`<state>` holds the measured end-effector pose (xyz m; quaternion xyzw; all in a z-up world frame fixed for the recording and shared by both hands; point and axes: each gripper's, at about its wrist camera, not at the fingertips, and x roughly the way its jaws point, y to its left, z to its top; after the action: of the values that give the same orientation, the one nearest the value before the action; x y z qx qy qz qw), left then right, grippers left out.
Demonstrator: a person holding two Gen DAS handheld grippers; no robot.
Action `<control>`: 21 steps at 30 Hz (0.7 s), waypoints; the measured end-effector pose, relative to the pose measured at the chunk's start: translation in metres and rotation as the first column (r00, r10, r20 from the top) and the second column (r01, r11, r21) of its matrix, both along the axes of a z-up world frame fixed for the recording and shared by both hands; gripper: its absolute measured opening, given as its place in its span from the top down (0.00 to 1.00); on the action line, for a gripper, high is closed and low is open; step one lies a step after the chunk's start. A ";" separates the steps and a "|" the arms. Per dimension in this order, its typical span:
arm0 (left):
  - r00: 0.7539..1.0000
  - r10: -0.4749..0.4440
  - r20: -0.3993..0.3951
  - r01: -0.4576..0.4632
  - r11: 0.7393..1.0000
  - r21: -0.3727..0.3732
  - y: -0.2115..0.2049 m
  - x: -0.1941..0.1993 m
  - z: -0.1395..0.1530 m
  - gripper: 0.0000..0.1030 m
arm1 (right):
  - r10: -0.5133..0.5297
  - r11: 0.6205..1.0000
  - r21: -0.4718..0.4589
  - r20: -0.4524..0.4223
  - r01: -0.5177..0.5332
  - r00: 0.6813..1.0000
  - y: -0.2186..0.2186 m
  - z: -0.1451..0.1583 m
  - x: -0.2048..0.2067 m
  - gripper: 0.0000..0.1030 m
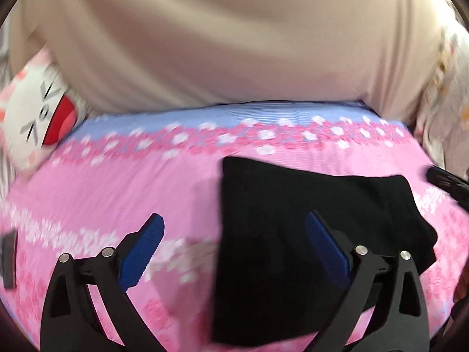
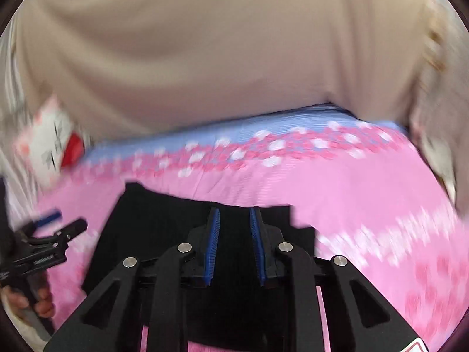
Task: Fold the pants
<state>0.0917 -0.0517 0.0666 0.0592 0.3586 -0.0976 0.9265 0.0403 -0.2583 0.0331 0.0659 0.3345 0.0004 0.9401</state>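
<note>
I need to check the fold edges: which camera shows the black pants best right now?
The left wrist view: the black pants lie mostly uncovered on the pink sheet, their far and side edges showing. In the right wrist view the right gripper covers much of them.

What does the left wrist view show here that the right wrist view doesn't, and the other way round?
Only the left wrist view: the left tongs seen from behind, jaws wide with nothing between them, a dark grey object at the left edge, and a piece of the right tongs at the right edge.

Only the right wrist view: the right tongs with a narrow gap and nothing between, and the hand holding the left tongs.

Both: folded black pants on the pink floral bedsheet, a white plush toy, a beige curtain.
</note>
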 end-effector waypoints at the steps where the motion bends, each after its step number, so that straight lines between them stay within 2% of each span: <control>1: 1.000 -0.004 -0.005 0.005 0.999 0.032 -0.012 0.003 -0.005 0.08 | 0.015 1.000 -0.022 -0.054 -0.016 0.998 0.004 -0.015 0.020 0.83; 3: 0.999 -0.009 -0.043 0.012 0.997 0.075 -0.029 0.011 -0.025 0.08 | -0.027 0.999 -0.044 -0.214 0.018 0.977 -0.009 -0.063 0.061 0.84; 4: 0.998 -0.007 -0.064 0.012 0.997 0.079 -0.030 0.014 -0.030 0.08 | -0.042 0.999 -0.009 -0.211 0.041 0.977 -0.019 -0.073 0.066 0.84; 6: 0.994 0.000 -0.112 0.009 0.997 0.081 -0.030 0.016 -0.042 0.08 | -0.081 0.994 0.051 -0.182 0.091 0.980 -0.026 -0.055 0.058 0.83; 8: 0.991 0.010 -0.137 -0.002 0.998 0.059 -0.022 0.017 -0.049 0.08 | -0.037 0.998 0.050 -0.086 0.041 0.996 -0.012 -0.030 0.043 0.83; 9: 0.989 0.011 -0.148 -0.005 0.999 0.047 -0.020 0.019 -0.050 0.08 | -0.003 1.000 0.017 -0.080 0.004 0.997 -0.002 -0.026 0.041 0.83; 10: 0.988 0.012 -0.153 -0.006 0.999 0.039 -0.019 0.018 -0.051 0.07 | 0.014 1.000 -0.012 -0.090 -0.015 0.996 0.004 -0.030 0.042 0.83; 12: 0.987 0.016 -0.159 -0.012 1.000 0.028 -0.017 0.018 -0.052 0.07 | -0.018 0.994 -0.108 -0.199 -0.004 0.980 0.007 -0.062 0.057 0.85; 13: 0.987 0.018 -0.159 -0.013 0.999 0.030 -0.016 0.017 -0.051 0.07 | -0.027 0.996 -0.094 -0.193 0.009 0.981 0.002 -0.068 0.052 0.85; 14: 0.988 0.021 -0.156 -0.016 0.999 0.035 -0.016 0.016 -0.051 0.08 | -0.045 0.998 -0.052 -0.164 0.036 0.985 0.000 -0.060 0.041 0.82; 17: 0.987 0.023 -0.159 -0.016 0.999 0.040 -0.016 0.013 -0.050 0.08 | 0.014 1.000 0.010 -0.078 -0.013 0.997 0.012 -0.036 0.006 0.80; 19: 0.987 0.026 -0.161 -0.021 0.999 0.035 -0.015 0.012 -0.050 0.08 | 0.032 0.999 -0.018 -0.094 -0.034 0.995 0.022 -0.039 -0.005 0.80; 21: 0.986 0.026 -0.164 -0.021 0.999 0.033 -0.015 0.010 -0.050 0.08 | 0.037 0.997 -0.062 -0.176 -0.049 0.984 0.027 -0.067 -0.013 0.80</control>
<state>0.1019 -0.0672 0.0166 0.0614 0.4362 -0.0857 0.8937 0.0271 -0.2308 -0.0335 0.0272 0.4167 0.0039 0.9086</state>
